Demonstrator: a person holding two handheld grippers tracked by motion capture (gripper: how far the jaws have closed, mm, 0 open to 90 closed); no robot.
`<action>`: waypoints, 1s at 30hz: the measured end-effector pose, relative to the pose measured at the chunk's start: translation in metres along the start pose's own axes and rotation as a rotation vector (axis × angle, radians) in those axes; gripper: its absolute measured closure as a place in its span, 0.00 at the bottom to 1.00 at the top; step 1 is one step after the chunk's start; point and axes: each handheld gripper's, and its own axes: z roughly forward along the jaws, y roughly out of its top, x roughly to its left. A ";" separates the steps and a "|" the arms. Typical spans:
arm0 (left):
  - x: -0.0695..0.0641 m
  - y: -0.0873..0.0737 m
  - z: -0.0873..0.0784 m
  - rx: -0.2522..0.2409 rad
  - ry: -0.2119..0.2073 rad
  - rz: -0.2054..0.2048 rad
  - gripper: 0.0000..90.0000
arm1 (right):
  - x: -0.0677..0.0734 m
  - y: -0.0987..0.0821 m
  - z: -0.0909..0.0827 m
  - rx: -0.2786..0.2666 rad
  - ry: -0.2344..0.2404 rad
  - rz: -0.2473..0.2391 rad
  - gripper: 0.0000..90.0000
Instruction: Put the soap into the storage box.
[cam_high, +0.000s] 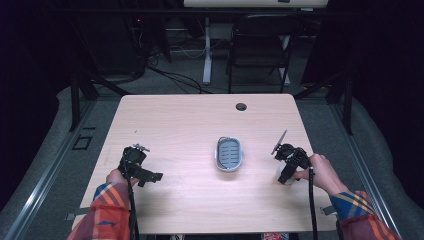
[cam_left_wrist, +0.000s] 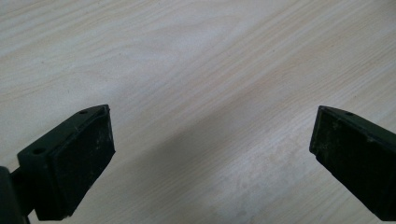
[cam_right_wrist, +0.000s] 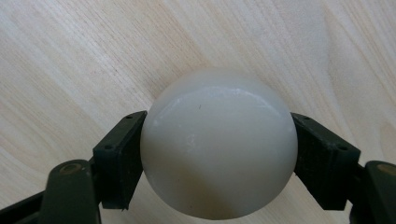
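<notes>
light wood table, grain running lengthwise, round cable hole near the far edge. small grey oval basket with a slatted blue-grey floor near table centre, long axis pointing away from the person, apart from both grippers.

left gripper at the left of the table, near the front edge, held in the left hand; striped orange sleeve behind it. in the left gripper view, left gripper with jaws set wide apart, nothing between the pads, bare wood grain below. contact with the table surface: cannot tell.

right gripper at the right of the table, right of the basket and well apart from it, held in the right hand. thin grey plate standing up from its far end. cable trailing back toward the front edge. a pale rounded shape just visible under the gripper in the high view, too small to identify there.

in the right gripper view, right gripper clamped on a white ball, smooth, slightly glossy, faint scuff marks near the top. both pads pressed against opposite sides of the ball at about its widest part. ball over bare table wood, outside the basket; whether resting on the surface or lifted just clear: cannot tell.

beyond the table: black folding chair, white desk leg, loose cables on grey floor.
</notes>
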 end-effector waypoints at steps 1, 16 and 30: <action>0.000 0.000 0.000 0.000 0.001 0.000 0.00 | -0.001 0.001 -0.001 0.013 0.000 -0.009 0.27; 0.001 0.000 0.000 -0.001 -0.017 0.008 0.00 | -0.002 0.015 -0.013 0.001 0.000 -0.022 0.27; -0.001 0.001 0.001 0.006 -0.017 0.009 0.00 | 0.000 0.039 -0.031 0.004 -0.026 -0.055 0.27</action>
